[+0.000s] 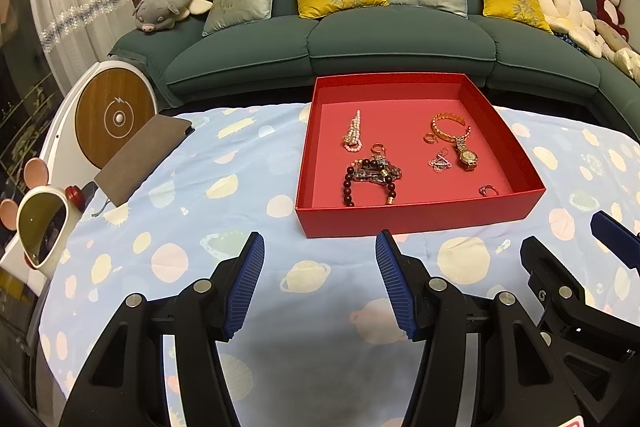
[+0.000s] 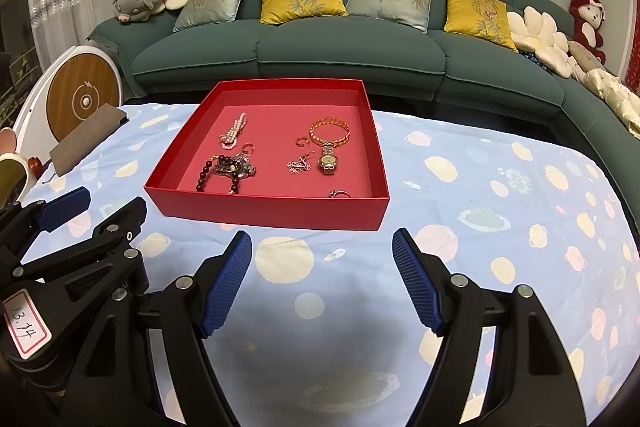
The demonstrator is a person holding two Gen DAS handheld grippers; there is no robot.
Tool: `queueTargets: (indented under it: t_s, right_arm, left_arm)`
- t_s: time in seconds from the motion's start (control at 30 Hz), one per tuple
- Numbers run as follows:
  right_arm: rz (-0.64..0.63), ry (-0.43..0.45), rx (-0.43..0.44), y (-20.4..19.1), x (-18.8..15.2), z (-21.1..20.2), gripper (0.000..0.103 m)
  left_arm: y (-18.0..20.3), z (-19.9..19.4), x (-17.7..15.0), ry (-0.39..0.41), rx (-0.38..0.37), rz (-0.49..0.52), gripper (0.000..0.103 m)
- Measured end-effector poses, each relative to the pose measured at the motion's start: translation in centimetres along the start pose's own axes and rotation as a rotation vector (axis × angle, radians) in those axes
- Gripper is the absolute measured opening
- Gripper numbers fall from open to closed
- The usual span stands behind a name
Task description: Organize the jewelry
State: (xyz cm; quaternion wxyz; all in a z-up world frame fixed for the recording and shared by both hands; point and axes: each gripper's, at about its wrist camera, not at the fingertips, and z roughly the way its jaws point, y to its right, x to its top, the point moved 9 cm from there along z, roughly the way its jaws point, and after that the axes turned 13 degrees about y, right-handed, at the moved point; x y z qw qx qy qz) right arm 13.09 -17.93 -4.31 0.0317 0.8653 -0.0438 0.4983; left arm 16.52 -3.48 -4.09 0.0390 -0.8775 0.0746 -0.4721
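Note:
A shallow red box (image 1: 420,215) (image 2: 272,215) sits on the patterned cloth and holds the jewelry. Inside lie a pearl strand (image 1: 354,131) (image 2: 234,133), a dark bead bracelet (image 1: 372,177) (image 2: 228,169), a gold bangle (image 1: 448,127) (image 2: 330,133), a gold watch (image 1: 466,155) (image 2: 328,159), a silver pendant (image 1: 440,163) (image 2: 299,165) and a ring (image 1: 489,191) (image 2: 339,193). My left gripper (image 1: 320,283) stands open just short of the box's near wall, nothing between its blue pads. My right gripper (image 2: 322,279) is open too, beside the left one, and holds nothing.
A light-blue cloth with planet prints (image 1: 200,195) (image 2: 500,207) covers the table. At the left edge stand a mirror (image 1: 40,227), a brown pouch (image 1: 148,155) and a round wooden charger stand (image 1: 114,117). A green sofa with cushions (image 1: 380,39) lies behind.

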Motion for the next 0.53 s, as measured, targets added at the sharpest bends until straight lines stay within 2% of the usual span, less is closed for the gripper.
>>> queueTargets:
  t_s: [0.4,0.53]
  right_arm:
    - [0.010,0.004,-0.016,0.12,0.00,0.24,0.076]
    - [0.024,0.015,-0.034,0.46,0.05,0.19,0.083]
  left_arm:
    - [-0.21,0.14,-0.10,-0.007,0.003,-0.014,0.056]
    - [-0.41,0.14,0.03,-0.006,0.002,-0.028,0.056]
